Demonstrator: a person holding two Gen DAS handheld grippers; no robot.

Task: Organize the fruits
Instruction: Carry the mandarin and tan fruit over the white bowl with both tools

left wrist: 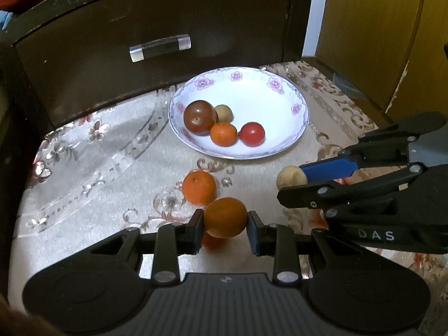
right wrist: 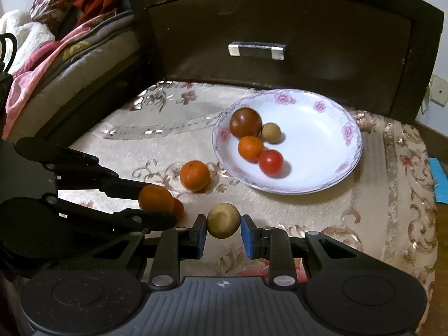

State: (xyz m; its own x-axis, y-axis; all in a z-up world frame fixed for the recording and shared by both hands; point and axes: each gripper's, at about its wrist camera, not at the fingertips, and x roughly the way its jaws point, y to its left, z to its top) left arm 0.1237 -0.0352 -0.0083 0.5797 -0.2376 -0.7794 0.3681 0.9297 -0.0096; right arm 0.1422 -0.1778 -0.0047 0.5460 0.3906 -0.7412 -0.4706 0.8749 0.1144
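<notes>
Landmark: plate (left wrist: 294,142), white with a floral rim, on a patterned cloth (left wrist: 98,173) before a dark drawer (left wrist: 140,22).

- In plate: dark tomato (left wrist: 200,117), tan fruit (left wrist: 224,112), small orange (left wrist: 223,134), red tomato (left wrist: 252,133).
- Near plate, on cloth: mandarin (left wrist: 199,187).
- Left gripper (left wrist: 225,225): clamped on an orange tomato (left wrist: 225,217), nearer than the mandarin.
- Right gripper (right wrist: 224,228): clamped on a tan ball (right wrist: 223,220), well short of the plate.

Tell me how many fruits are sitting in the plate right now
4, clustered in the left half of the plate: a dark red-brown fruit, a small tan one beside it, a small orange one in front, and a red one nearest the camera.
</notes>
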